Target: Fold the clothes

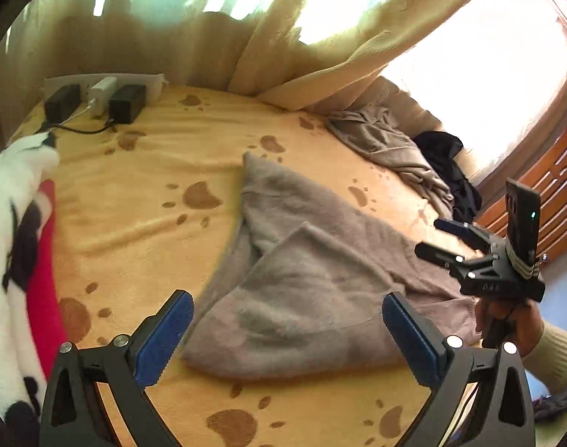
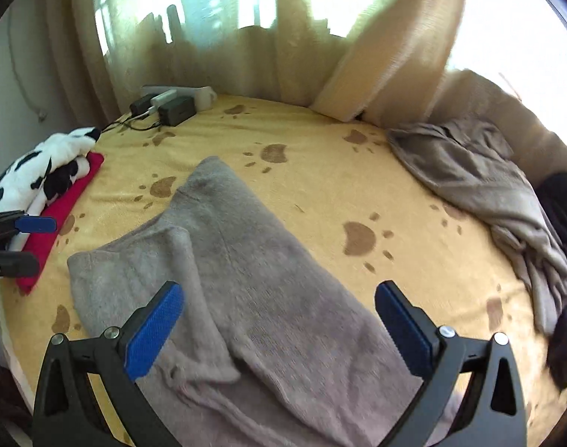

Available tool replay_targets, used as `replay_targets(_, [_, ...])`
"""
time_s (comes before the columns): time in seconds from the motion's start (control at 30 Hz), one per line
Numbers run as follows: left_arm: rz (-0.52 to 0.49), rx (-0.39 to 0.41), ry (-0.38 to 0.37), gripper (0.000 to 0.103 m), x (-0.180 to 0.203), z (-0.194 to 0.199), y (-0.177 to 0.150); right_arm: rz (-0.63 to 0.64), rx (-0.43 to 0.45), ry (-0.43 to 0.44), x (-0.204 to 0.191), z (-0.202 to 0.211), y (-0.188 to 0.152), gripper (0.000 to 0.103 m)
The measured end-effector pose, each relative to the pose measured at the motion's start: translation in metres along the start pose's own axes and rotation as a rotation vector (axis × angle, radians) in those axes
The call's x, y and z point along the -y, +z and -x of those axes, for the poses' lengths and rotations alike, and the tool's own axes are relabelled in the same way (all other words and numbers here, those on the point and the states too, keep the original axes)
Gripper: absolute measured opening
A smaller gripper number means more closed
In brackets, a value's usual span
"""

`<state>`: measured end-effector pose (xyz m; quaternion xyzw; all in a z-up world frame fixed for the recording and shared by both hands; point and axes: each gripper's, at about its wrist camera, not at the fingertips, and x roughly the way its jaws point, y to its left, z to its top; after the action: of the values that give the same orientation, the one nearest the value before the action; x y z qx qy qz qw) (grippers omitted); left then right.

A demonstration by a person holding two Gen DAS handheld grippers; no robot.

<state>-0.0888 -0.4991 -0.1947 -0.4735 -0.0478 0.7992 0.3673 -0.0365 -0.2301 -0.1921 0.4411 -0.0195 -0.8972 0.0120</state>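
A fuzzy grey-brown sweater (image 1: 313, 279) (image 2: 253, 290) lies partly folded on the yellow paw-print blanket (image 1: 134, 193) (image 2: 320, 186), one flap laid over its body. My left gripper (image 1: 287, 339) hovers open above the sweater's near edge, nothing between its blue pads. My right gripper (image 2: 279, 331) is open too, over the sweater's lower part. In the left wrist view the right gripper (image 1: 438, 236) shows at the far right, held by a hand (image 1: 507, 320). The left gripper's fingertips (image 2: 37, 224) peek in at the left edge of the right wrist view.
A crumpled beige garment (image 1: 391, 145) (image 2: 481, 186) and a dark garment (image 1: 451, 164) (image 2: 563, 223) lie at the bed's far right. A black-and-white spotted cloth (image 2: 41, 175) rests on folded red fabric (image 2: 60, 216) at left. Chargers and cables (image 1: 97, 104) (image 2: 168, 108) sit by the curtains.
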Motion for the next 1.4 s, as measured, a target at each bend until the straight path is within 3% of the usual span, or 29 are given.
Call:
replay_targets(0.1, [-0.1,-0.04,-0.057,0.103,0.034,-0.033,0.009,-0.149,-0.042,-0.049,0.026,0.019,-0.032,0.103])
replay_targets(0.27, [-0.211,-0.152,-0.112,0.103,0.073,-0.102,0.013,-0.218,-0.117,-0.103,0.042,0.021,-0.08,0.103])
replay_targets(0.33, [-0.251,-0.192,-0.057,0.103,0.078,-0.122,0.006,-0.234,-0.141,-0.132,0.048,0.015,-0.091,0.103])
replay_targets(0.47, [-0.395,-0.157,0.023,0.103,0.088,-0.127,-0.011,-0.212,-0.148,-0.207,0.047,0.003,-0.111,0.103])
replay_targets(0.6, [-0.497,-0.146,0.094,0.103,0.097,-0.131,-0.023,-0.22,-0.082,-0.213,0.047,0.007,-0.119,0.103])
replay_targets(0.7, [-0.464,-0.142,0.096,0.103,0.096,-0.13,-0.021,-0.21,-0.073,-0.206,0.047,0.008,-0.12,0.103])
replay_targets(0.9, [-0.302,-0.155,0.096,0.103,0.093,-0.134,-0.007,-0.136,-0.084,-0.145,0.048,0.011,-0.121,0.103])
replay_targets(1.03, [-0.188,-0.149,0.15,0.103,0.104,-0.124,0.002,-0.063,-0.165,-0.062,0.055,0.015,-0.114,0.103])
replay_targets(1.1, [-0.12,-0.112,0.165,0.103,0.115,-0.112,0.005,-0.031,-0.147,-0.007,0.066,0.032,-0.111,0.103])
replay_targets(1.2, [-0.019,-0.062,0.138,0.103,0.147,-0.09,-0.001,0.024,-0.079,0.037,0.103,0.075,-0.112,0.103])
replay_targets(1.27, [0.011,-0.065,0.08,0.103,0.176,-0.086,-0.012,0.03,-0.055,0.063,0.147,0.103,-0.114,0.103])
replay_targets(1.37, [-0.063,-0.111,0.025,0.103,0.23,-0.096,-0.039,-0.057,-0.072,0.083,0.229,0.132,-0.12,0.102])
replay_targets(1.4, [-0.12,-0.122,0.048,0.103,0.25,-0.102,-0.048,-0.092,-0.087,0.081,0.251,0.135,-0.122,0.101])
